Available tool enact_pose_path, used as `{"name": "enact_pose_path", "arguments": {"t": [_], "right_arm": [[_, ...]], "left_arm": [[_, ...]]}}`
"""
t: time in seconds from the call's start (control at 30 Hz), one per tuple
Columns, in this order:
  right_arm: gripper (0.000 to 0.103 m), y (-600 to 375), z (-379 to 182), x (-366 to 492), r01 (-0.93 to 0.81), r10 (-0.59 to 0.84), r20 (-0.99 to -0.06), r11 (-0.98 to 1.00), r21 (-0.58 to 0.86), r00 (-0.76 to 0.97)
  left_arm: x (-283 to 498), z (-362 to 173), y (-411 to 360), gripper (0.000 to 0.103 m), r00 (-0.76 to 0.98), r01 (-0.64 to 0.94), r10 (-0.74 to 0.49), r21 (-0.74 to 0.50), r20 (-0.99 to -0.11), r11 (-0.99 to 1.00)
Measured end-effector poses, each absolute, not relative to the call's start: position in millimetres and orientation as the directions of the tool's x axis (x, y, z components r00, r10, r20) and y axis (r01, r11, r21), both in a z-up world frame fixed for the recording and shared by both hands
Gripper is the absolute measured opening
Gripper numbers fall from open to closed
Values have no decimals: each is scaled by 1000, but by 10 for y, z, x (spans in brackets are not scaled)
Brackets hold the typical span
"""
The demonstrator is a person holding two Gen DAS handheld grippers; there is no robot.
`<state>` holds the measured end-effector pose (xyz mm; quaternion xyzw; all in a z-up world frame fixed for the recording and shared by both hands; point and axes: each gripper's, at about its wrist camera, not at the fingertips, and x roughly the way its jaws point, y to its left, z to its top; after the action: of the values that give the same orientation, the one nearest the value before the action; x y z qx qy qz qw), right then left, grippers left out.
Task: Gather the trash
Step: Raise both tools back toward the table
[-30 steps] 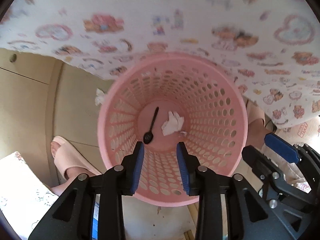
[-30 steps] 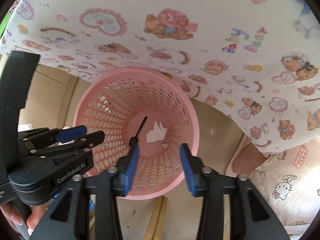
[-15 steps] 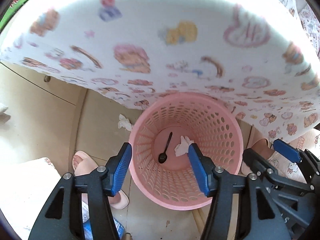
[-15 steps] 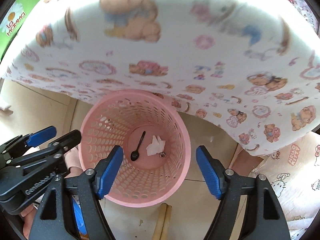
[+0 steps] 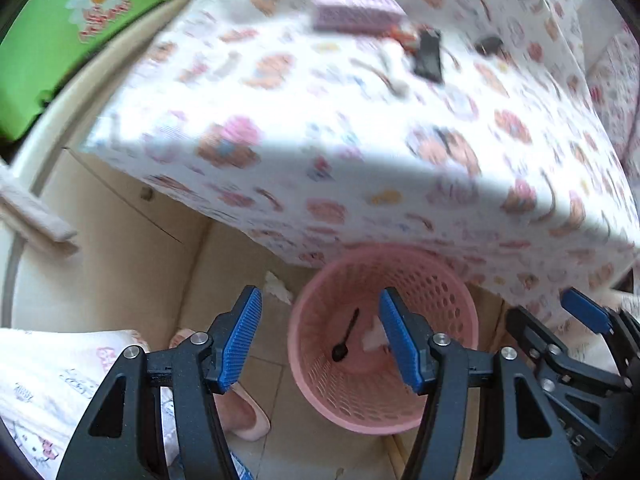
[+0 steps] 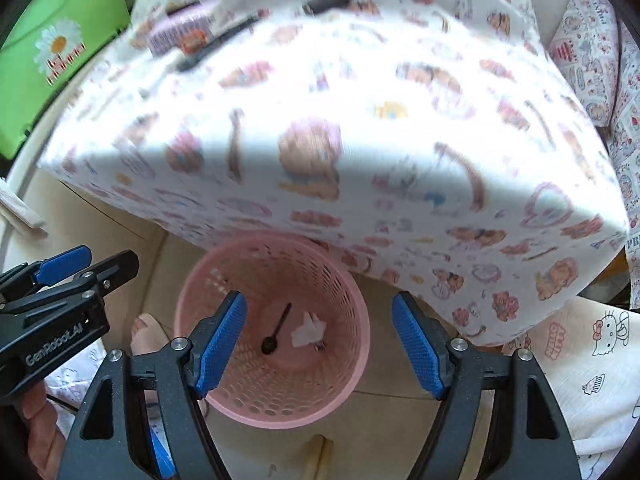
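**Both claws empty above the basket**

Both claws hang over the floor beside the counter, and we read them as empty. Our left claw [image 5: 320, 342] has its blue ribbed pads spread apart with nothing between them; its jaws have just been opening. Our right claw [image 6: 320, 346] stands wider still, also bare, its jaws having likewise just been opening.

Going by size: the counter draped in a white cloth printed with cartoon bears [image 6: 360, 128] fills most of both views. At its far end lie a purple box [image 5: 354, 12] and a few dark items too blurred to name; these may be the next trash, we judge.

Tucked against the counter's near edge on the floor stands the round pink perforated plastic basket [image 6: 340, 380], placed, we think, so that things picked off the counter can be dropped straight in. At its bottom lie a crumpled white tissue [image 6: 307, 330] and a small black plastic spoon [image 6: 276, 330], side by side and apart.

One white paper scrap [image 5: 278, 286] lies on the floor just outside the basket, by the cloth's hem, not yet collected.
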<state>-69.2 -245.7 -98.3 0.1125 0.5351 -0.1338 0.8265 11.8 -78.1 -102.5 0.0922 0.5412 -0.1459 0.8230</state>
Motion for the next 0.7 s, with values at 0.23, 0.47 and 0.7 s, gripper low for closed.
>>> {"name": "enact_pose_path", "arguments": {"t": [0.23, 0.47, 0.7], "right_arm": [[77, -2412, -710, -784, 329, -186, -860, 944, -22, 475], [69, -2382, -627, -796, 317, -192, -841, 948, -25, 507], [53, -2364, -573, -786, 276, -122, -842, 961, 33, 525]], "left_arm": [[166, -803, -596, 63, 472, 243, -124, -7, -873, 970], [100, -564, -509, 84, 602, 186, -119, -6, -790, 983], [102, -401, -461, 84, 686, 185, -141, -16, -714, 983]]}}
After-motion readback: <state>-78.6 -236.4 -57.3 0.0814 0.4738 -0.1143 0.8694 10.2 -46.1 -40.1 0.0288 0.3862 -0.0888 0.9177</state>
